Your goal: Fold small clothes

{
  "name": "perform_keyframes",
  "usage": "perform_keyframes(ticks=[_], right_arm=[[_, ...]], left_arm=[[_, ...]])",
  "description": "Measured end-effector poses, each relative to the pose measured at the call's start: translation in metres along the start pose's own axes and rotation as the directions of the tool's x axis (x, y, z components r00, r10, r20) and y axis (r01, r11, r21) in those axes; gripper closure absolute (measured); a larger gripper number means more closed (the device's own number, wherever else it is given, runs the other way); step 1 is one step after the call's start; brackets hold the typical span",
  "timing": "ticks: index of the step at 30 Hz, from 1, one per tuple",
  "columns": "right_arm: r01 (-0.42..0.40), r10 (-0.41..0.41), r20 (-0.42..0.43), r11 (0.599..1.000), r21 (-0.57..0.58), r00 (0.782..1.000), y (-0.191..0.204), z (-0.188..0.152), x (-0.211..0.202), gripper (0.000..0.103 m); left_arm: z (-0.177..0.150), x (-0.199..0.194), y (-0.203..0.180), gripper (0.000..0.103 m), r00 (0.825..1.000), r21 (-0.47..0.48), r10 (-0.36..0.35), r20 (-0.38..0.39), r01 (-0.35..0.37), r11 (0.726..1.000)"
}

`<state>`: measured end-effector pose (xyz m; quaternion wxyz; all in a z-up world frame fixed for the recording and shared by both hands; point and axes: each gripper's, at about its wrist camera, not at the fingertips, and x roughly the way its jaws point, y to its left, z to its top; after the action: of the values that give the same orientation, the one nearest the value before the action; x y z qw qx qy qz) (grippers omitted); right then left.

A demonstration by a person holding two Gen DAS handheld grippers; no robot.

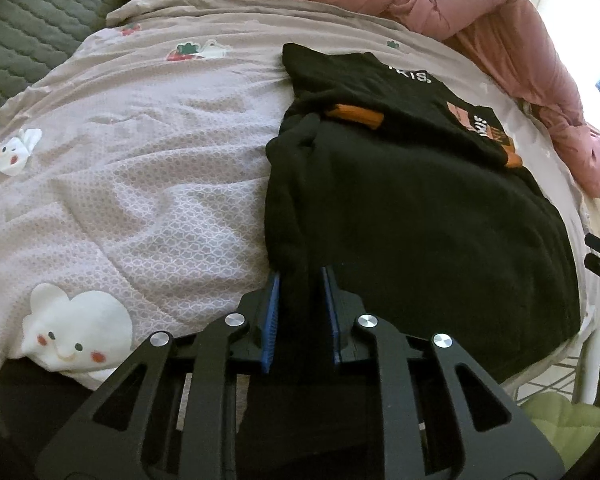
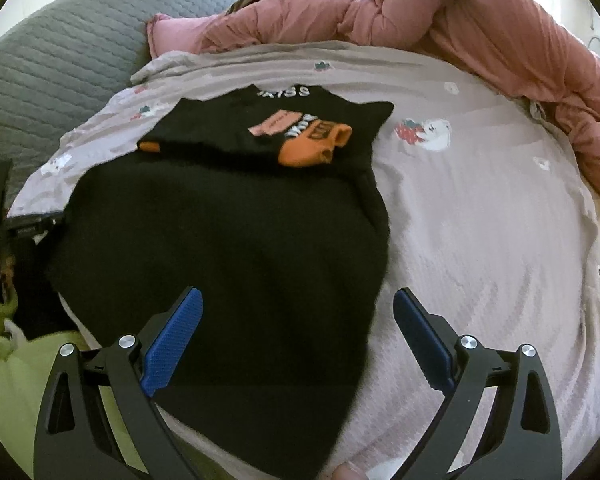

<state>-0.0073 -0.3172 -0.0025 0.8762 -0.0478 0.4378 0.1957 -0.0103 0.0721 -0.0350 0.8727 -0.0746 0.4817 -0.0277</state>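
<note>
Left wrist view: my left gripper [image 1: 300,280] fingers pinch near hem of black shirt [image 1: 420,208], spread on bed [image 1: 140,180]. Right gripper [image 2: 298,300] fingers spread wide above hem, empty. Fabric soft, limp, light; grab opposite hem corner.

Both wrist views close above shirt [image 1: 420,220]

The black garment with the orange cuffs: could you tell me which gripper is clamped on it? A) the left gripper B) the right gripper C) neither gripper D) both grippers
A: the left gripper has a fold of the black garment pinched between its blue pads, while the right gripper hangs open above the cloth.
</note>
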Motion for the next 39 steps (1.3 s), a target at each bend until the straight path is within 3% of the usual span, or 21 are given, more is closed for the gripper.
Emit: perform_keyframes(ticks=[4, 14, 21, 23, 25, 30, 34, 39], right_arm=[[-0.014, 0.014, -0.02, 1.0, 0.021, 1.0, -0.008, -0.009, -0.004, 0.009], [-0.089, 0.099, -0.11, 0.992, 0.091, 0.989, -0.027, -0.025, 0.006, 0.055], [-0.112, 0.129, -0.136, 0.986, 0.128, 0.982, -0.036, -0.035, 0.016, 0.058], [-0.126, 0.143, -0.124, 0.983, 0.136, 0.982, -0.037, -0.036, 0.016, 0.059], [-0.141, 0.157, -0.113, 0.981, 0.136, 0.981, -0.037, -0.036, 0.017, 0.067], [-0.167, 0.177, -0.079, 0.979, 0.119, 0.981, -0.033, -0.032, 0.016, 0.092], [-0.186, 0.19, -0.024, 0.975, 0.125, 0.981, -0.037, -0.026, 0.009, 0.097], [-0.222, 0.216, 0.073, 0.971, 0.092, 0.974, -0.034, -0.008, -0.006, 0.097]], left_arm=[[0.0, 0.0, 0.002, 0.09, 1.0, -0.008, -0.004, -0.001, 0.004, 1.0], [-0.003, 0.004, 0.004, 0.084, 1.0, -0.01, 0.01, -0.016, -0.01, 1.0], [-0.002, 0.006, 0.006, 0.083, 1.0, -0.012, 0.01, -0.021, -0.011, 1.0], [-0.003, 0.007, 0.005, 0.083, 1.0, -0.007, 0.017, -0.024, -0.017, 1.0], [-0.003, 0.008, 0.004, 0.083, 0.999, -0.004, 0.022, -0.025, -0.022, 1.0], [-0.002, 0.009, 0.002, 0.084, 0.999, 0.001, 0.033, -0.023, -0.033, 0.999], [0.0, 0.005, -0.001, 0.099, 0.999, 0.009, 0.038, -0.008, -0.038, 0.999], [0.009, -0.009, -0.002, 0.1, 0.999, -0.01, 0.025, 0.039, -0.024, 1.0]])
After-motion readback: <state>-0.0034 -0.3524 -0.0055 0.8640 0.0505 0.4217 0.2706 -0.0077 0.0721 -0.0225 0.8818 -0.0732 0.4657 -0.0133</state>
